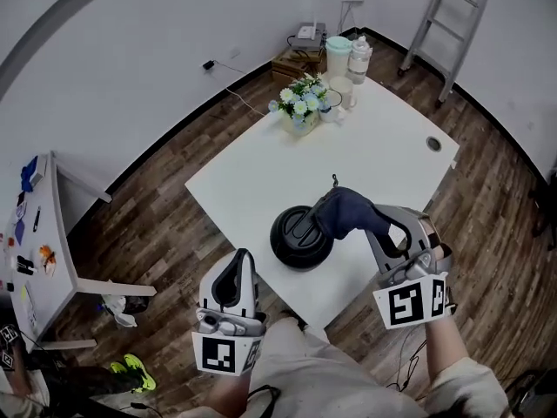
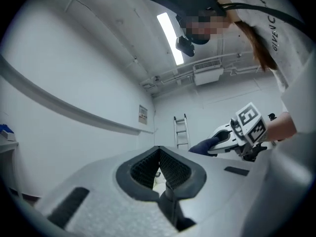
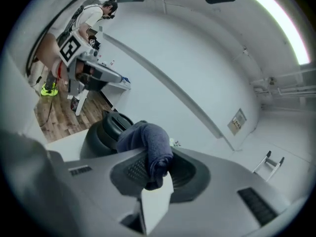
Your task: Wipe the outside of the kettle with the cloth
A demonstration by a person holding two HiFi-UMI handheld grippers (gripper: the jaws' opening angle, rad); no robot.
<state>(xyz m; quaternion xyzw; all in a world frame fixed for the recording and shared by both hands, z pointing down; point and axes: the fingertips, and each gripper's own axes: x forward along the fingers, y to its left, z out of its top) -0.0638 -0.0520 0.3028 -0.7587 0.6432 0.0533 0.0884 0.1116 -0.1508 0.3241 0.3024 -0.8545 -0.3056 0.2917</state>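
with right tongs [image 1: 360, 222] clamped on the cloth [image 1: 342, 209], press it round the kettle [image 1: 298, 239] wall; hold closed, empty left tongs [image 1: 237, 261] clear

The head view looks steeply down on the table [image 1: 261, 172], with the kettle [image 1: 296, 242] near 6 o'clock. The right gripper view sits close to this kettle [image 3: 103, 130], facing 10 o'clock. The left gripper view tilts upward toward the ladder [image 2: 181, 131] (head view: 1 o'clock).

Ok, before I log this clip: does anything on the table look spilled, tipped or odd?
Nothing stands out. The kettle stands upright on the table, away from its edges; the right gripper holds the cloth against it; no spill shows.
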